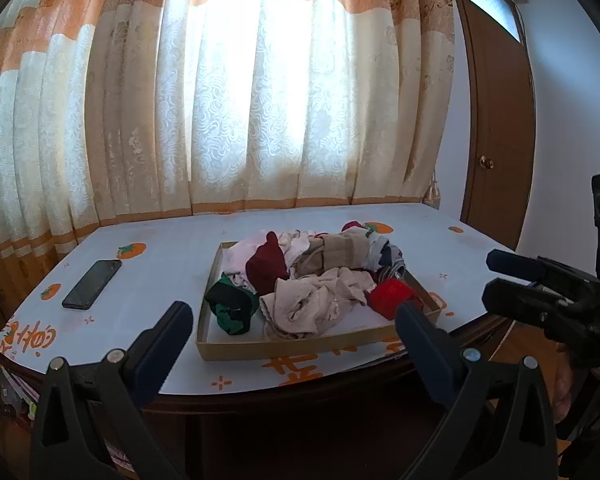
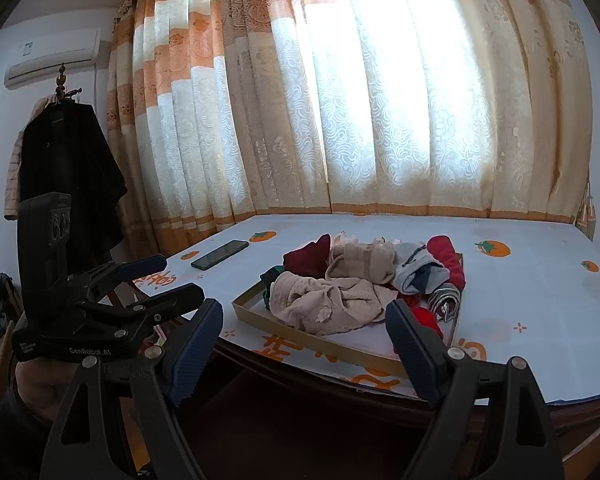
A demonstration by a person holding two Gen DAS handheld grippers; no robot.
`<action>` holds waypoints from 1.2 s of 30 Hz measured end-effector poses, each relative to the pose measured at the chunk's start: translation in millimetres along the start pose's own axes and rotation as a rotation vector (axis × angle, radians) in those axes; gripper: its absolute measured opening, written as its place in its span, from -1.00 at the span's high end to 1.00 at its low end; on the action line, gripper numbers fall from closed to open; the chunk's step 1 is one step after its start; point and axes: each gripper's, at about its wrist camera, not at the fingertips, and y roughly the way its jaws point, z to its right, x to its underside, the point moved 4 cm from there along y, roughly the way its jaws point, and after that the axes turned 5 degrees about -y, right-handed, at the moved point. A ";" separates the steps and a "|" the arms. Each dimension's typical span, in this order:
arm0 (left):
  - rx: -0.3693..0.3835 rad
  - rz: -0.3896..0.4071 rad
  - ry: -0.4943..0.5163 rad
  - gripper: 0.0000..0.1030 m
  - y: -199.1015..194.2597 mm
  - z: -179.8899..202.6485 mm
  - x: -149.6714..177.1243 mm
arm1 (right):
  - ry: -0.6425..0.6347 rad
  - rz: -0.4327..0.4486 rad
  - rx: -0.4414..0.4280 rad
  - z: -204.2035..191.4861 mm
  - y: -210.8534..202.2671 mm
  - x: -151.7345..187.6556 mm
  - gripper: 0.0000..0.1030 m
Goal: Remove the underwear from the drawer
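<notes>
A shallow tan drawer [image 1: 292,350] [image 2: 340,344] lies on the table, heaped with crumpled underwear. A beige piece [image 1: 316,300] [image 2: 328,300] sits at the front. A maroon one [image 1: 266,266] and a green one [image 1: 232,304] lie to its left, and a red one [image 1: 392,296] to its right. My left gripper [image 1: 292,312] [image 2: 178,276] hovers open before the table's near edge, short of the drawer. My right gripper [image 2: 304,310] [image 1: 494,276] hangs beside it on the right, also open. Neither holds anything.
A dark phone [image 1: 92,284] [image 2: 220,254] lies on the white, orange-printed tablecloth [image 1: 160,264] left of the drawer. Curtains [image 1: 260,100] hang right behind the table. A brown door [image 1: 496,140] stands at the right and a dark coat on a stand [image 2: 68,176] at the left.
</notes>
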 end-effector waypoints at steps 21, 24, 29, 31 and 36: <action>-0.011 -0.011 0.004 -0.99 -4.5 1.6 -2.2 | -0.004 0.000 -0.011 -3.9 0.3 3.3 -0.66; -0.012 -0.008 0.008 -0.99 -4.8 2.2 -2.9 | -0.004 0.003 -0.014 -4.5 -0.4 3.2 -0.66; -0.016 -0.010 0.009 -0.99 -4.5 2.3 -2.7 | -0.004 0.004 -0.015 -4.4 -0.5 3.5 -0.66; -0.018 -0.014 0.011 -0.99 -3.5 2.1 -1.7 | -0.003 0.004 -0.015 -4.5 -0.3 3.7 -0.66; -0.029 -0.014 0.025 -0.99 -1.1 2.0 1.5 | -0.003 -0.003 -0.015 -4.3 0.8 4.6 -0.66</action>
